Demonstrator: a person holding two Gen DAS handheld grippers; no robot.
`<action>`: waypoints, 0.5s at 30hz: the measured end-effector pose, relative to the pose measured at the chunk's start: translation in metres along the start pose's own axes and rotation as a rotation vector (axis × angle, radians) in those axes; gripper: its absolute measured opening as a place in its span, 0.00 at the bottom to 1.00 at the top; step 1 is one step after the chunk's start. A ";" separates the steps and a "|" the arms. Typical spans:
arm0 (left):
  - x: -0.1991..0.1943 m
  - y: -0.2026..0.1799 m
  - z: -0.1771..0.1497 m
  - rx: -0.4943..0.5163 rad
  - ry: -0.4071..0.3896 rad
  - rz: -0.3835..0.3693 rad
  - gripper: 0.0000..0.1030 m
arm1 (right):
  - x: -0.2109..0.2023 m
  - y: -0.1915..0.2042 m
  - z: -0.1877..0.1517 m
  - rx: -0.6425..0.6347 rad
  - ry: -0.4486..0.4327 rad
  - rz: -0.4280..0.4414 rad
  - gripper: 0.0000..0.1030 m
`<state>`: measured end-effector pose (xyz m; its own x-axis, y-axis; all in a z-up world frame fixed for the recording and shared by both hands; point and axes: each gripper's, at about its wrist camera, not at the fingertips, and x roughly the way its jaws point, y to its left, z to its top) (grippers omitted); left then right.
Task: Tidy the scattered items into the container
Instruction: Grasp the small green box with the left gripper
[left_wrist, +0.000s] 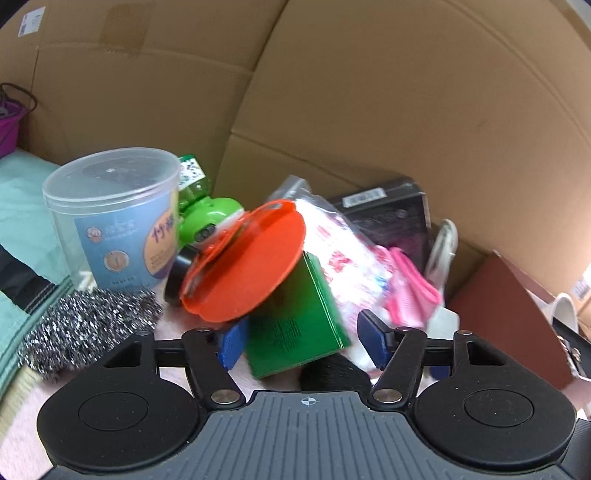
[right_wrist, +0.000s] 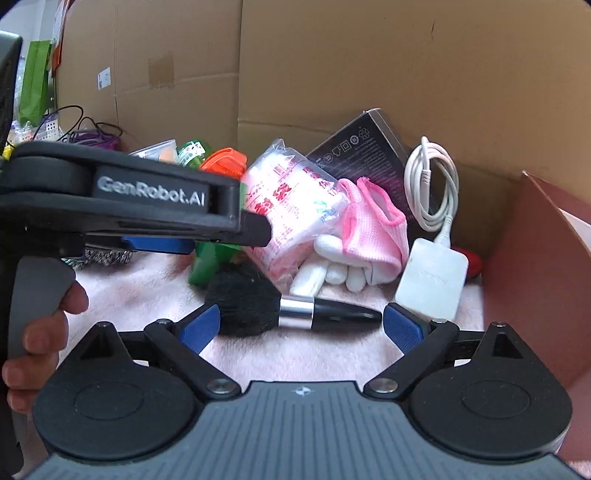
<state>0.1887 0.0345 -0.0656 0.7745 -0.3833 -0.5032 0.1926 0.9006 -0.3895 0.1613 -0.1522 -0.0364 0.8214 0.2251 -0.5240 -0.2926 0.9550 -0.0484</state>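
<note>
The left gripper (left_wrist: 301, 341) stands with its jaws apart around one green box (left_wrist: 295, 325); the left pad (left_wrist: 231, 345) is at the box's side, while the right pad stands clear of it, so nothing is clamped. The right gripper (right_wrist: 301, 328) is spread wide, with one black makeup brush (right_wrist: 295, 308) lying crosswise just ahead of its pads, untouched. A hand (right_wrist: 40, 332) grips the left tool's handle at that view's left edge.

Everything lies on a pink fuzzy cloth (right_wrist: 314, 354).

Just beyond the left gripper, one orange lid (left_wrist: 245, 262) leans over the green box. To its left lie one steel scourer (left_wrist: 85, 325) and, farther off, one clear plastic tub (left_wrist: 114, 214), lid on, standing upright; its contents cannot be made out. Behind the lid is one green bottle (left_wrist: 199, 199).

Ahead of the right gripper sit one white charger (right_wrist: 430, 278) with its coiled cable (right_wrist: 432, 184), one pair of pink-cuffed gloves (right_wrist: 369, 229) and one printed plastic packet (right_wrist: 291, 210). Farther back, one dark box (right_wrist: 362, 147) leans against the cardboard wall (right_wrist: 369, 55).

To the right stands one reddish-brown container (right_wrist: 535, 277); its inside is not visible.
</note>
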 end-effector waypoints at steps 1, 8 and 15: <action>0.001 0.003 0.001 -0.004 0.005 0.002 0.60 | 0.003 0.000 0.001 -0.008 -0.002 0.006 0.95; -0.010 0.014 0.004 -0.017 0.008 -0.037 0.48 | 0.021 -0.003 0.006 -0.032 0.070 0.105 0.86; -0.035 0.014 0.000 0.000 -0.004 -0.020 0.23 | -0.009 0.001 -0.008 -0.047 0.120 0.187 0.67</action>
<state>0.1645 0.0609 -0.0531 0.7728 -0.4003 -0.4925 0.2080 0.8929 -0.3994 0.1504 -0.1549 -0.0383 0.6875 0.3704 -0.6246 -0.4591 0.8881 0.0213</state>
